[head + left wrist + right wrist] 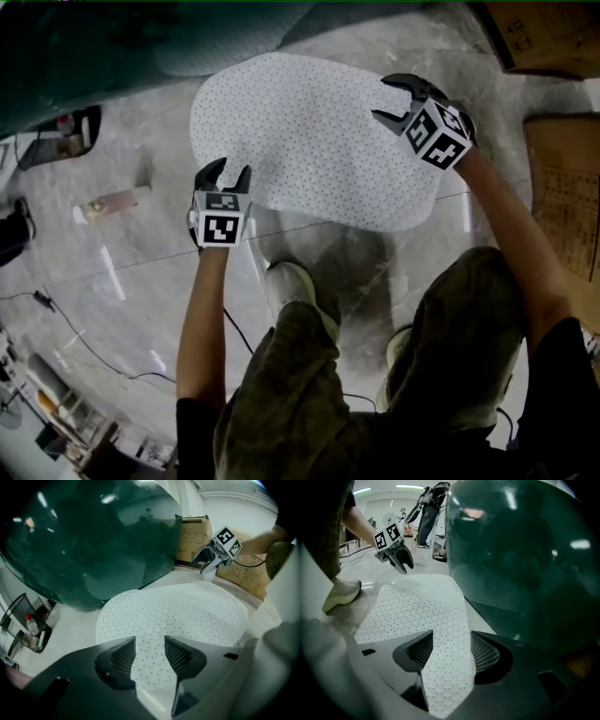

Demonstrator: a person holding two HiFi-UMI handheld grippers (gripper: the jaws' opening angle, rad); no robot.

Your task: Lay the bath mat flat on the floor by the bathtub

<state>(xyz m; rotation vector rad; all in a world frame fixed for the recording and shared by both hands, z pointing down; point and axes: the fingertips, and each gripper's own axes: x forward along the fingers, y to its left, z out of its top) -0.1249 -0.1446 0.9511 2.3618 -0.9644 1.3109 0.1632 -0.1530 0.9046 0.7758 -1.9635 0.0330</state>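
Floor (pixel 122 281) by the bathtub (pixel 112 47): left hand-held gripper (pixel 232 169) and right hand-held gripper (pixel 382 98) stand spread, pinching nothing, over the bath mat (pixel 309 131) lying flat just beside the bathtub, so the release seems done and next both should lift clear without snagging it.

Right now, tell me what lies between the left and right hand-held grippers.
Only the bath mat, spread bare on the floor. The head view shows it spanning from the left hand-held gripper to the right hand-held gripper.
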